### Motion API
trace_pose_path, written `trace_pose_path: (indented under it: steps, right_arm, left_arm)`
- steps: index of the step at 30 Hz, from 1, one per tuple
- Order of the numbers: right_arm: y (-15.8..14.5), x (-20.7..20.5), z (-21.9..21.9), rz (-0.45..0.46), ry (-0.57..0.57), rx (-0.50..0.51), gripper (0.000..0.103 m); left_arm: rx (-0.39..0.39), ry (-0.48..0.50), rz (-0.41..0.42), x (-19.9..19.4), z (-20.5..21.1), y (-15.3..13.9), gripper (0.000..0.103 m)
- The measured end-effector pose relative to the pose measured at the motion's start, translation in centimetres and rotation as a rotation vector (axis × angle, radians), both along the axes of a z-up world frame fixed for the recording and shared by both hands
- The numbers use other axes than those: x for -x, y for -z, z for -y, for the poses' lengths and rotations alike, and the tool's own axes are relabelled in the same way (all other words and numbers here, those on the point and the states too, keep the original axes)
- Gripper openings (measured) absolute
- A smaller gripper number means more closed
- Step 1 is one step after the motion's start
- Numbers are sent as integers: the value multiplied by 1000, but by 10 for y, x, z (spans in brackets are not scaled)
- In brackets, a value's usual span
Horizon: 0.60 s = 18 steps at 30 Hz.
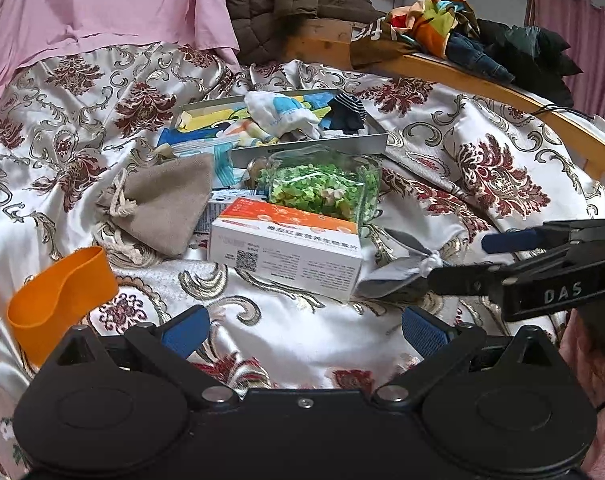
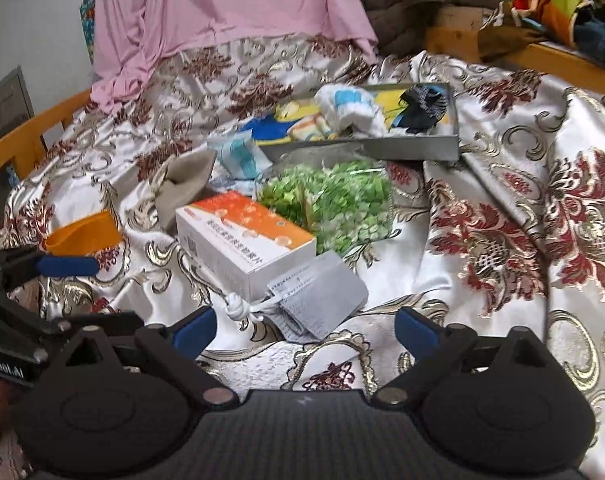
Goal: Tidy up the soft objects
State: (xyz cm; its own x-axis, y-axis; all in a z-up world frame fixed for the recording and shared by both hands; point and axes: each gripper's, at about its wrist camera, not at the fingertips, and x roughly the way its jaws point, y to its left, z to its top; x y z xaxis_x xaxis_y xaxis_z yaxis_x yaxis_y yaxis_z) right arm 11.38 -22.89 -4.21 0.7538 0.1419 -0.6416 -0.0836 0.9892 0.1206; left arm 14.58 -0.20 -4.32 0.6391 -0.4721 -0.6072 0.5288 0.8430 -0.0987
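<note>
Several socks and cloths already lie in the metal tray (image 2: 414, 150). The grey face mask (image 2: 322, 300), beside the orange-white box (image 2: 242, 236), and the beige drawstring pouch (image 1: 162, 200) remain on the bedspread (image 2: 502, 160). The left gripper (image 1: 302, 330) and the right gripper (image 2: 306, 332) both stand wide apart, holding nothing.

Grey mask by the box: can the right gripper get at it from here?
Probably yes. The right gripper is open, the grey mask lies just ahead of it on the bedspread, and only the box crowds its far edge.
</note>
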Motion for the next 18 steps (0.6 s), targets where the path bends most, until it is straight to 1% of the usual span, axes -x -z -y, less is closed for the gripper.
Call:
trace_pose_path:
  steps: [4,7,9,13,18]
  right_arm:
    - [5,-8,-8,-27,-36,26,93]
    - [7,-13,-14,-28,-50,59,90]
    - [8,-17,-18,-23,-53,93,85]
    - [11,-23,-26,-14,-65,162,78]
    - [13,-27,-37,20,-82,235,60]
  left_arm:
    - [15,-20,0,-14,-5,-1,102]
    - [29,-45,-4,-28,-9,-3,102]
    - [44,-63,-3,-37,-11,-4,102]
    - [75,-98,0,-54,-15,-7,102]
    - [98,-116,7,-68,-16,-8,102]
